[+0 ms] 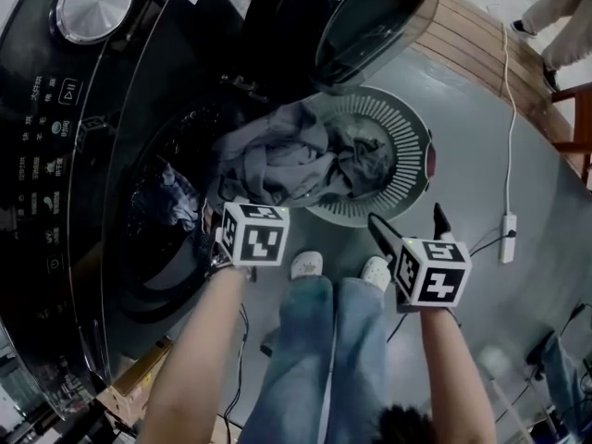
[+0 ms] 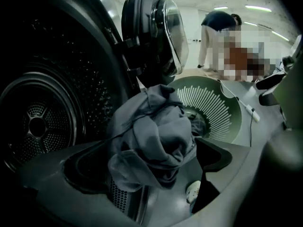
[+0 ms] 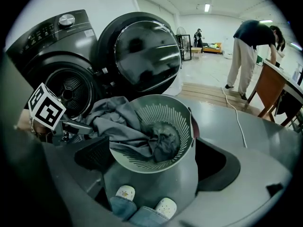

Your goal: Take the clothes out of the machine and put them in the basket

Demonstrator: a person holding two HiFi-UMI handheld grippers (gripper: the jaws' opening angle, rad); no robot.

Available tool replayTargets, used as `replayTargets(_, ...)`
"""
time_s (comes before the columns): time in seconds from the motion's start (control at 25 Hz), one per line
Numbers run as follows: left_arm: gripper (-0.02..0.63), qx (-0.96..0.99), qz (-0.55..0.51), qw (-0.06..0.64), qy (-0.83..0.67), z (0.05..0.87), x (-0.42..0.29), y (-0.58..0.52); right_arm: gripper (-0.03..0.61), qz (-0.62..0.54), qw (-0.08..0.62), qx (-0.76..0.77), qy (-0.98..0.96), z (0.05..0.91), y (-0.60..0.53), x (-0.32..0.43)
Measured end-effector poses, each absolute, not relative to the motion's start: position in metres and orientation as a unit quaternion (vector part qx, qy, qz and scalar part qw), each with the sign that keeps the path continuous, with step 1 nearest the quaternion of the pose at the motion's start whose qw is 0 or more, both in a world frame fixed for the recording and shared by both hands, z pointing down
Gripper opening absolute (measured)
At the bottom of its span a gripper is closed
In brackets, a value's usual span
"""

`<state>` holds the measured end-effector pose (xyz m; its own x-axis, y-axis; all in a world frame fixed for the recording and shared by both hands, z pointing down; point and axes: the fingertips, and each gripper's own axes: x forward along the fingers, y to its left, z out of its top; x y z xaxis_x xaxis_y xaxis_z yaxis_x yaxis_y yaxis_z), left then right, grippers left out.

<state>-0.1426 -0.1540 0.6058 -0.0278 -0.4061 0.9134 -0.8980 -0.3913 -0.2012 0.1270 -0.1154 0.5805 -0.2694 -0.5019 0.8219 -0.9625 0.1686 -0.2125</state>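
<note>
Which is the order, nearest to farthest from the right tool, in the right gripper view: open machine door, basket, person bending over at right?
1. Basket: straight ahead, low centre, with grey clothes draped over its left rim.
2. Machine door: swung open behind the basket, upper centre-left.
3. Person: far right, at the back of the room.

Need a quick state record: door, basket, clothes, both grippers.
door: washer door open
basket: basket on the floor in front of the machine
clothes: grey garment draped over the basket rim, part inside; another cloth in the drum
left gripper: open, grey garment between the jaws, not clamped
right gripper: open, empty
</note>
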Motion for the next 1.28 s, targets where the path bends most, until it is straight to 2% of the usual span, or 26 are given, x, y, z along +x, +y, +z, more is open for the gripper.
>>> replayTargets(0.16, 0.558, 0.652, 0.547, 0.217, -0.478, 0.624, -0.165, -0.162, 0.563, 0.383, 0.308, 0.518, -0.700, 0.590, -0.115, 0.104)
replayTargets(0.36, 0.569, 0.660, 0.595, 0.152, -0.433, 0.648, -0.182, -0.181, 0.563, 0.383, 0.311, 0.511, -0.704, 0.598, -0.118, 0.079)
replayTargets(0.76, 0.571, 0.661, 0.642, 0.132, -0.365, 0.690, -0.193, -0.206, 0.563, 0.392, 0.317, 0.515, -0.693, 0.617, -0.114, 0.059)
replayTargets(0.88, 0.568, 0.657, 0.647, 0.107, -0.373, 0.688, -0.199, -0.211, 0.563, 0.396, 0.313, 0.524, -0.687, 0.617, -0.116, 0.061)
replayTargets(0.92, 0.551, 0.654, 0.647, 0.094, -0.381, 0.685, -0.201, -0.214, 0.563, 0.396, 0.311, 0.526, -0.685, 0.617, -0.117, 0.061)
replayTargets(0.96, 0.499, 0.651, 0.646, 0.082, -0.390, 0.681, -0.202, -0.215, 0.563, 0.396, 0.309, 0.528, -0.684, 0.617, -0.118, 0.061)
replayTargets(1.04, 0.340, 0.655, 0.638, 0.065, -0.401, 0.673, -0.197, -0.214, 0.563, 0.396, 0.307, 0.531, -0.683, 0.615, -0.119, 0.062)
replayTargets(1.08, 0.225, 0.660, 0.632, 0.062, -0.402, 0.669, -0.192, -0.211, 0.563, 0.397, 0.305, 0.532, -0.683, 0.615, -0.119, 0.062)
replayTargets(1.12, 0.155, 0.664, 0.626, 0.062, -0.404, 0.666, -0.188, -0.209, 0.563, 0.397, 0.304, 0.532, -0.683, 0.614, -0.119, 0.062)
replayTargets(1.16, 0.129, 0.668, 0.620, 0.066, -0.407, 0.664, -0.184, -0.206, 0.563, 0.397, 0.303, 0.532, -0.684, 0.612, -0.119, 0.061)
replayTargets(1.28, 0.109, 0.671, 0.603, 0.097, -0.420, 0.655, -0.179, -0.205, 0.563, 0.393, 0.301, 0.529, -0.689, 0.606, -0.119, 0.062)
